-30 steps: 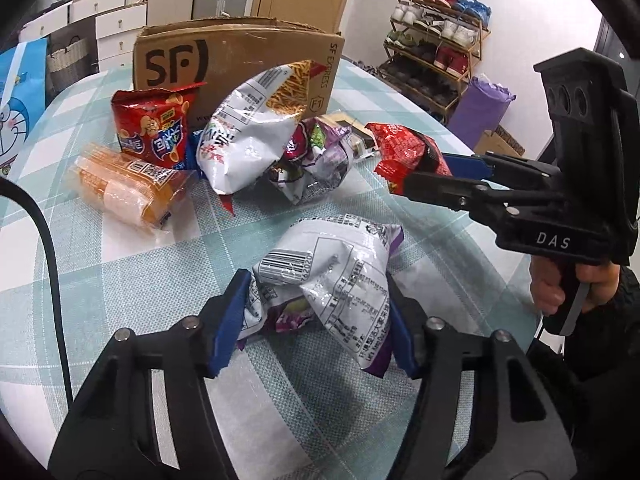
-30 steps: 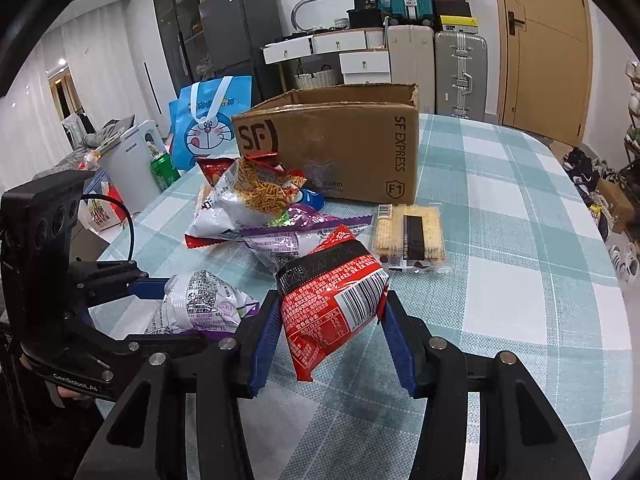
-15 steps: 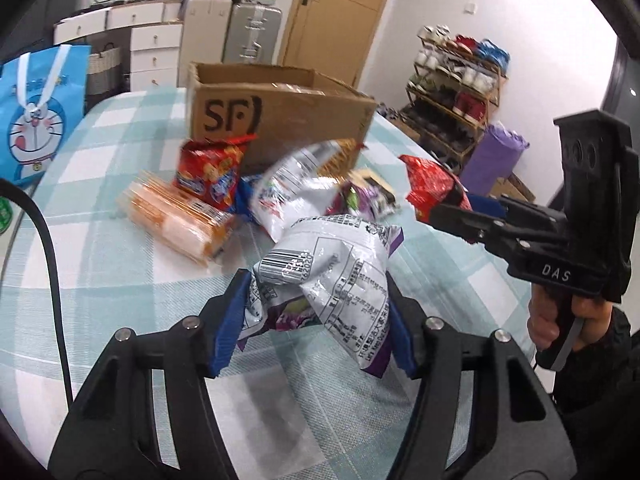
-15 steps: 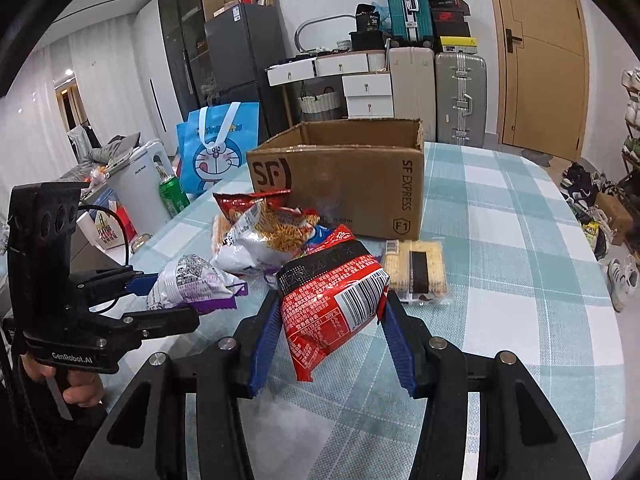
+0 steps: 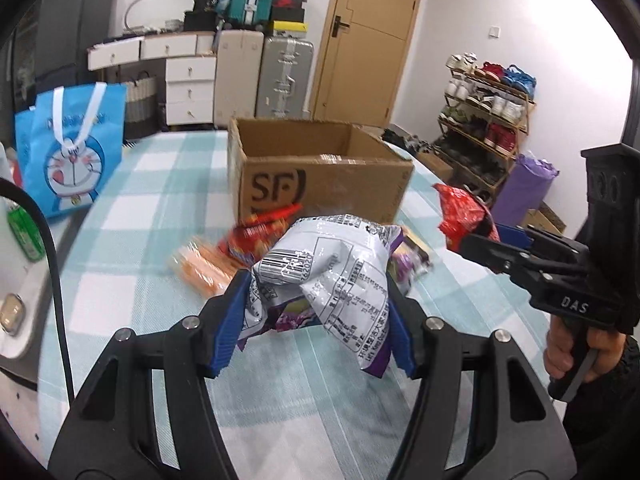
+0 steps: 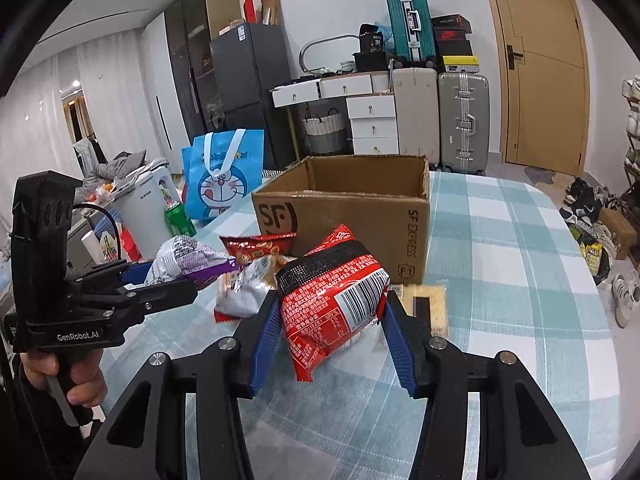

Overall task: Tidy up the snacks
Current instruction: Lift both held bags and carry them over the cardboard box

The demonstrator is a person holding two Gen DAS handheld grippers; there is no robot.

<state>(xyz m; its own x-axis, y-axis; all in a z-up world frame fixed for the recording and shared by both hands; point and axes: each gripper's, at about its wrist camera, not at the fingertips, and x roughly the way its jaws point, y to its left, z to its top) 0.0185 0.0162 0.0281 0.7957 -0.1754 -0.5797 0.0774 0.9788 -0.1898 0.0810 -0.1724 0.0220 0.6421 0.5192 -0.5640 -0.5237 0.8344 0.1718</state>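
Left tool [image 5: 316,316]: clamped on a silver-and-purple snack bag [image 5: 328,276], blue pads pressing both sides; the bag is crumpled between them and held off the tabletop [image 5: 132,220], barcode facing the camera.
Left hand [image 6: 76,376]: in the right wrist view it grips the pistol handle low at the left edge, fingers curled round the trigger, the tool pointing toward the box.
Right tool [image 6: 332,320]: closed on a red snack bag [image 6: 332,296], pads on either side, the bag tilted with its barcode toward the upper right and clear of the checked cloth.
Right hand [image 5: 576,348]: in the left wrist view it wraps the handle at the right edge, the tool level and reaching left toward the box.
Cardboard box [image 6: 352,208]: open-topped, marked SF, standing on the tabletop beyond both bags.
Loose snacks: a red chip bag [image 6: 260,248] just before the box, an orange packet [image 5: 200,268] blurred at its left, a cracker pack [image 6: 424,300] beside the box's right corner.
Blue cartoon bag [image 6: 224,176]: beyond the tabletop's left edge.
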